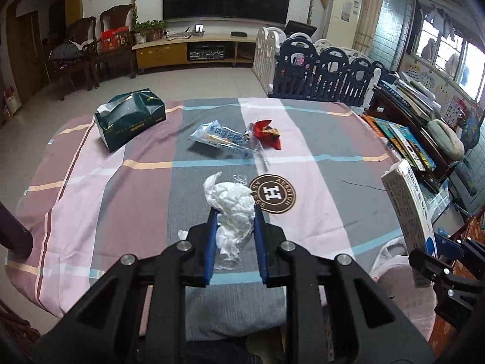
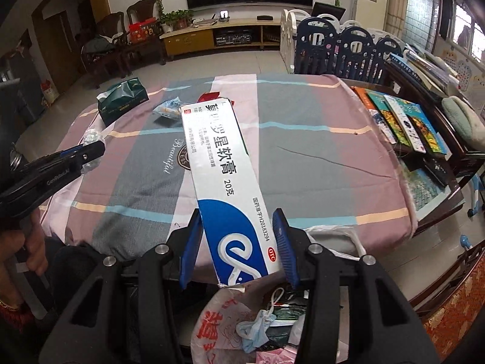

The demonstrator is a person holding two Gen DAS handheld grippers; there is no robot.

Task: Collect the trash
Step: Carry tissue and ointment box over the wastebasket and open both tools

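Left tool (image 1: 234, 212) pinches a soft, featherlight crumpled tissue (image 1: 233, 203) mid-frame, while right tool (image 2: 238, 221) clamps a stiff, light carton (image 2: 224, 176) near its lower end, above the trash bag (image 2: 218, 327).

We see a crumpled, soft paper tissue (image 1: 233, 209) on matt woven cloth (image 1: 136, 182). The carton (image 2: 224, 182) looks like smooth, glossy card; the bag (image 2: 218, 324) is thin plastic.

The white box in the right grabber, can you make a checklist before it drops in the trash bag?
1. Right gripper holding the box: ok.
2. Trash bag open under the box: ok.
3. Box's low end over the bag's mouth: ok.
4. Room left in the bag: cannot tell; a face mask and wrappers already lie inside.
5. Left gripper holding the tissue, clear of the bag: ok.
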